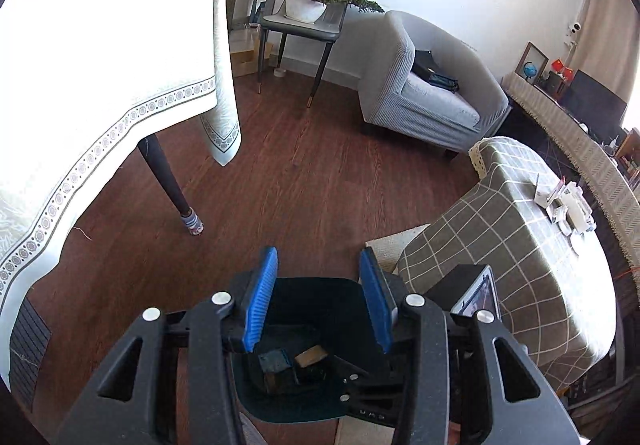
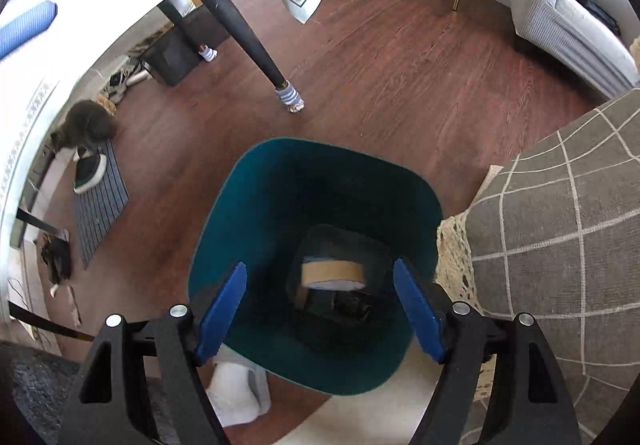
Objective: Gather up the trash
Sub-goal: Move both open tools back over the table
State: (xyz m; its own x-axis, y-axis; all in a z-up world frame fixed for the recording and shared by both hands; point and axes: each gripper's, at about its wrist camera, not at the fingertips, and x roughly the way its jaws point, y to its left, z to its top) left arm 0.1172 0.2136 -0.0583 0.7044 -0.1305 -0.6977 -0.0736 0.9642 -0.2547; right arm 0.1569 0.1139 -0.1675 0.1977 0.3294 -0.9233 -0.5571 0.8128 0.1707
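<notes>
A teal trash bin stands on the wooden floor right under my right gripper. That gripper is open, its blue pads wide apart over the bin's mouth with nothing between them. At the bin's bottom lie a brown cardboard piece and dark scraps. In the left wrist view my left gripper is open and holds nothing. It hangs higher above the same bin, where a dark block and the brown piece show.
A white-clothed table with a sock-footed leg stands to the left. A checked-cloth low table is close on the right, a grey armchair behind it. A cat, a shoe and a mat lie at far left.
</notes>
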